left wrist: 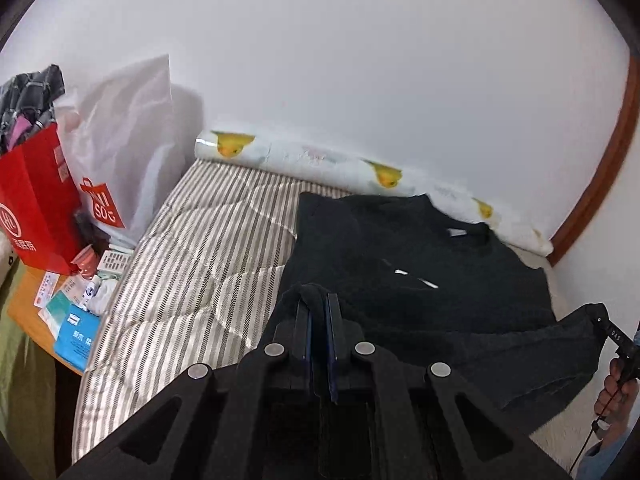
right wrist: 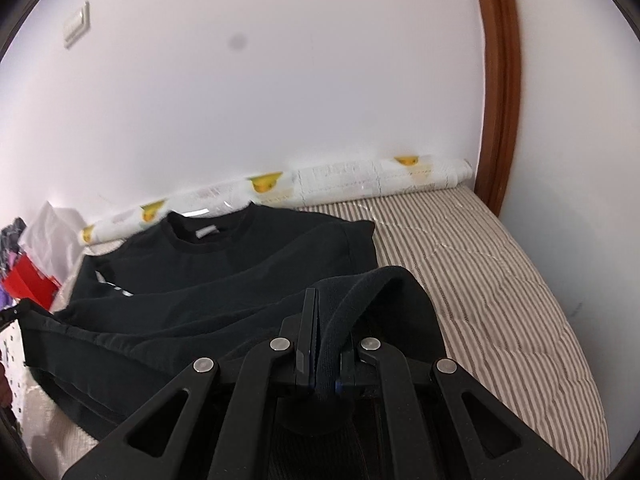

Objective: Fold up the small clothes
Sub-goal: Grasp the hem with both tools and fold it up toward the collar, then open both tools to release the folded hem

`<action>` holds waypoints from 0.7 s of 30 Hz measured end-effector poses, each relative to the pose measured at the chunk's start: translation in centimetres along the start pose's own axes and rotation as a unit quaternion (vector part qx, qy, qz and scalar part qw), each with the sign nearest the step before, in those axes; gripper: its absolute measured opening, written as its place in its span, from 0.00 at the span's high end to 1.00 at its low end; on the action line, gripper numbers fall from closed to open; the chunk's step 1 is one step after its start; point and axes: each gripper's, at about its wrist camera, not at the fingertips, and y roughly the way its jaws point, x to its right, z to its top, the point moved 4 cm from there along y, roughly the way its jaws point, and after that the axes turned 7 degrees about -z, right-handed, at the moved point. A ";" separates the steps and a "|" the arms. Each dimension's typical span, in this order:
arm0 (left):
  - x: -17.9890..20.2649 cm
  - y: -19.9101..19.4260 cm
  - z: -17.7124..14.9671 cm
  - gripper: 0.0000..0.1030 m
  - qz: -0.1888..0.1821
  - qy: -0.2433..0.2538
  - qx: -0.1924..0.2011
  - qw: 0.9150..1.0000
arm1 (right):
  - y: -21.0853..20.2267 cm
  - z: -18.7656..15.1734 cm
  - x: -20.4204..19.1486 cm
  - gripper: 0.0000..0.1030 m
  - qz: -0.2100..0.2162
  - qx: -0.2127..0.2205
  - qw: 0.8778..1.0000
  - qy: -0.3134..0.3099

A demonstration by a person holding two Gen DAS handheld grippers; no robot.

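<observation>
Gripping the black sweatshirt (left wrist: 420, 256) hem, the left gripper (left wrist: 319, 312) and right gripper (right wrist: 326, 320) have fingers clenched on cloth, so folding on the bed (right wrist: 500, 264) looks barely begun, sleeves seemingly tucked.

Striped quilt (left wrist: 208, 248), duck-print roll (left wrist: 304, 156) along wall, red bag (left wrist: 36, 204), white bag (left wrist: 124, 128) at left
</observation>
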 end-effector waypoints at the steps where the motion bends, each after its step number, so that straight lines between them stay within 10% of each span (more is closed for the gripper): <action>1: -0.2 0.5 0.0 0.94 0.002 -0.003 -0.004 1.000 | 0.7 0.0 0.0 0.95 -0.001 -0.005 1.000 0.000; 15: -0.8 2.5 -0.6 0.89 -0.001 -0.007 -0.043 0.999 | 5.6 -1.5 0.2 0.87 -0.016 -0.086 0.996 0.005; 21: -0.6 -0.2 -2.3 0.48 -0.014 -0.004 -0.039 0.999 | -0.6 -3.1 0.8 0.49 -0.012 -0.057 0.998 0.017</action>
